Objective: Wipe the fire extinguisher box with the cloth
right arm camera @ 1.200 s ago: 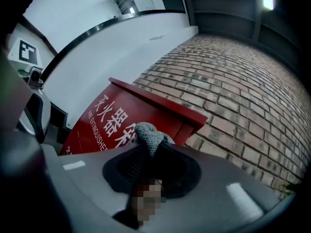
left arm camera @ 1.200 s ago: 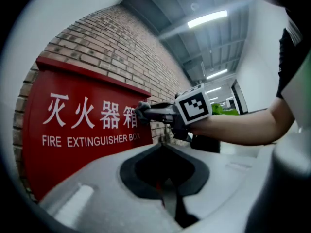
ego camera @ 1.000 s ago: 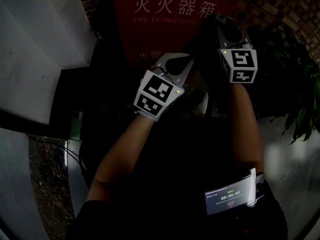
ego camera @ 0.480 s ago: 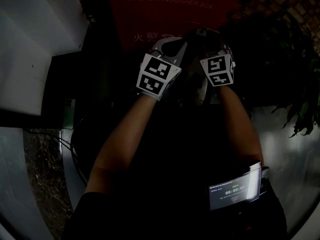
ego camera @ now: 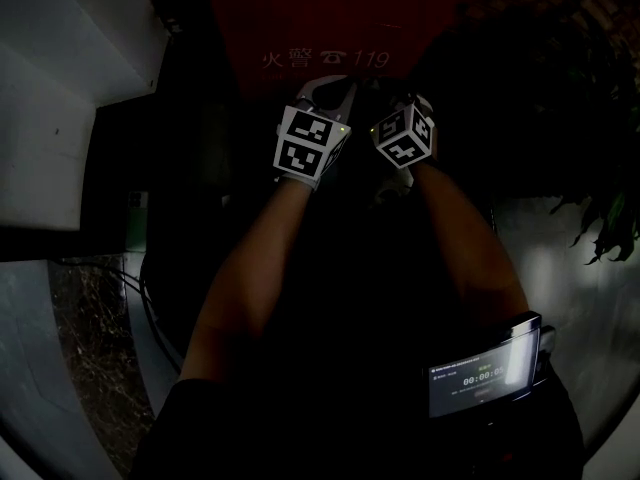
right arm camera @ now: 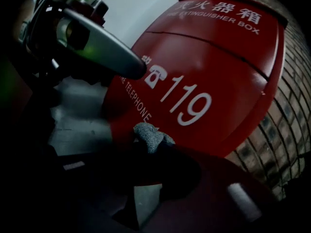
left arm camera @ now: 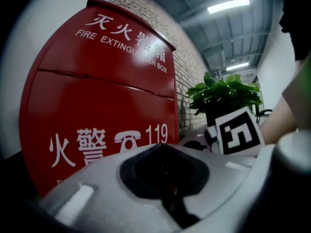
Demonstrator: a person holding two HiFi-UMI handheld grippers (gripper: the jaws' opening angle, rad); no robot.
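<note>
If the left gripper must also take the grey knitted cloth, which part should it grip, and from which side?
Probably the small tuft of grey knitted cloth that sticks out past the tips of the right gripper, which is shut on it. Come from the left, along the front of the red metal box; no more cloth shows.

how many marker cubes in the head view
2: the left cube and the right cube, side by side just below the 119 on the red fire extinguisher box. None looks hidden.
</note>
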